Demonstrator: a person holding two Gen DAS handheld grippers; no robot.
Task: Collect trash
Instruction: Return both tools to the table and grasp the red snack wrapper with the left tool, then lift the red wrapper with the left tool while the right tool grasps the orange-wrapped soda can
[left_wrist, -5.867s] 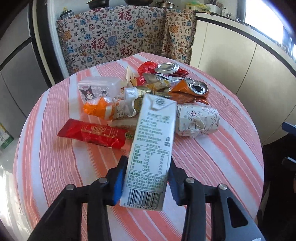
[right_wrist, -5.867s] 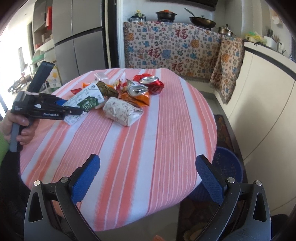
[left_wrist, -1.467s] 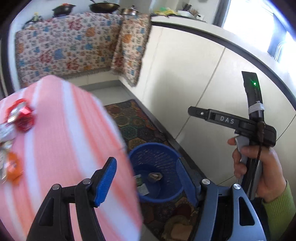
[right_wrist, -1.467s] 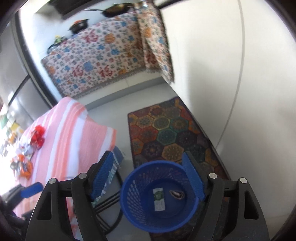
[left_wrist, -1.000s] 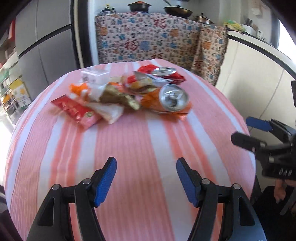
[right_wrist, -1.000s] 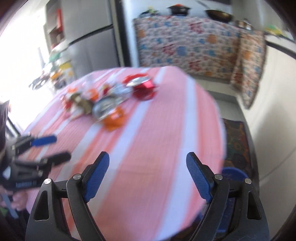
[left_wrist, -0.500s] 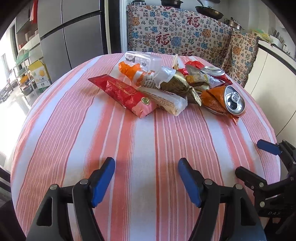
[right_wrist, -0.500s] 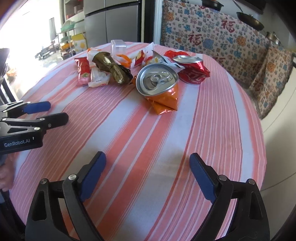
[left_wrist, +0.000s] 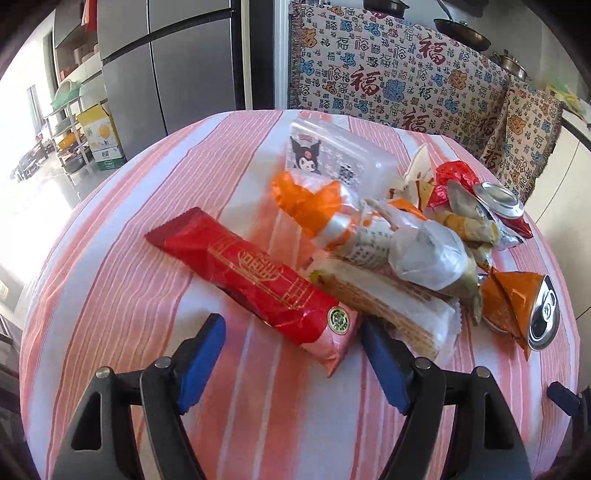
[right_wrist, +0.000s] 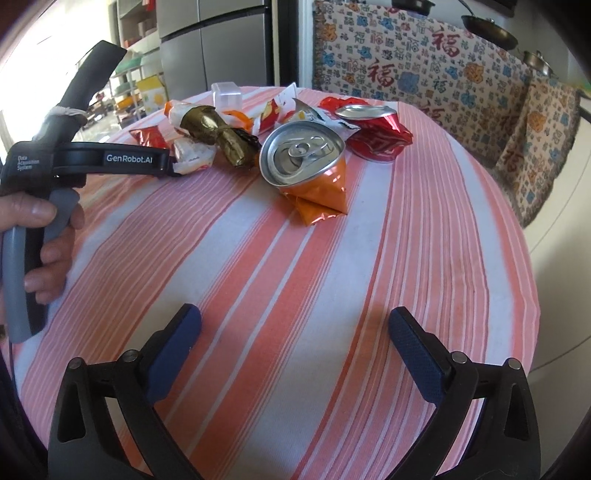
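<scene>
Both grippers have black triangular-cutout arms with silver screws and blue textured pads; the left gripper carries white "GenRobot.AI" lettering, a grey trigger handle, and white tape around its upright black grip

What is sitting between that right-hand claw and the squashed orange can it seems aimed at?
Nothing visible. Only bare striped tablecloth lies between the right gripper, whose empty jaws are opening, and the crushed orange can. The rest of the trash lies beside and behind the can.
</scene>
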